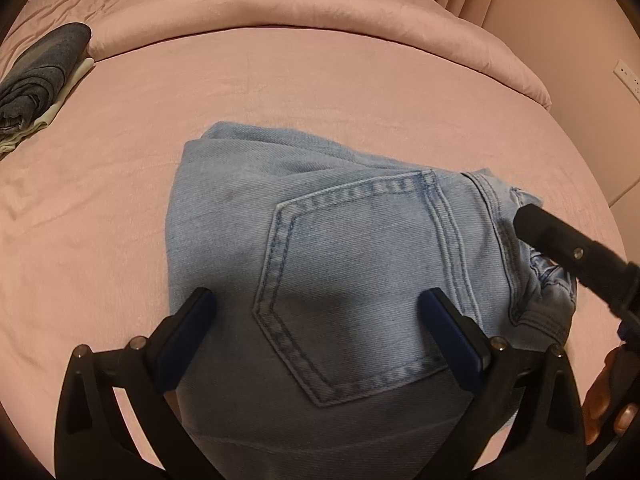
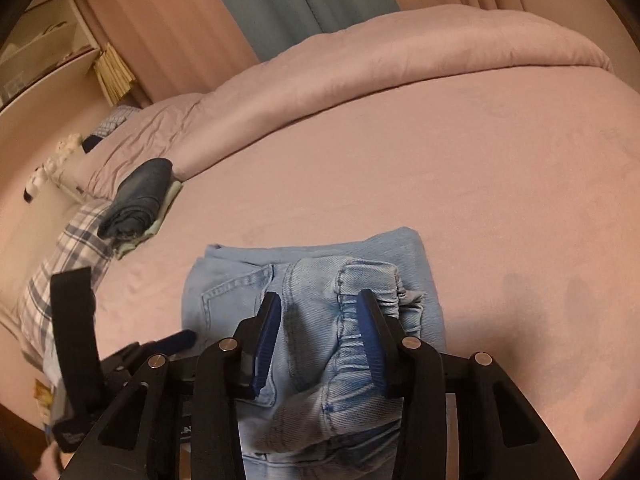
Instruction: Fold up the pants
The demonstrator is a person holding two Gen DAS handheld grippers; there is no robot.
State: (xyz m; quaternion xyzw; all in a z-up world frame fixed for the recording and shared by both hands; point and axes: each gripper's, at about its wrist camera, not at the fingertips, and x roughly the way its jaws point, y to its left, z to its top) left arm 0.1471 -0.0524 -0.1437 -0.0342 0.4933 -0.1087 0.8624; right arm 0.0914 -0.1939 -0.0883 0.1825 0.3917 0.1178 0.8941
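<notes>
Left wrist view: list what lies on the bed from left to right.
Dark folded clothes stack at the left edge → light blue jeans in the middle, back pocket up → right gripper reaching in over the jeans' right edge.

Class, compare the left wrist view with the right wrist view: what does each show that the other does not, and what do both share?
Only the left wrist view shows the wall socket and the whole back pocket of the jeans. Only the right wrist view shows the blue curtain, the plaid cloth and the gathered waistband. Both show the folded light jeans on the pink bed, the dark folded stack, and the open left gripper.
</notes>
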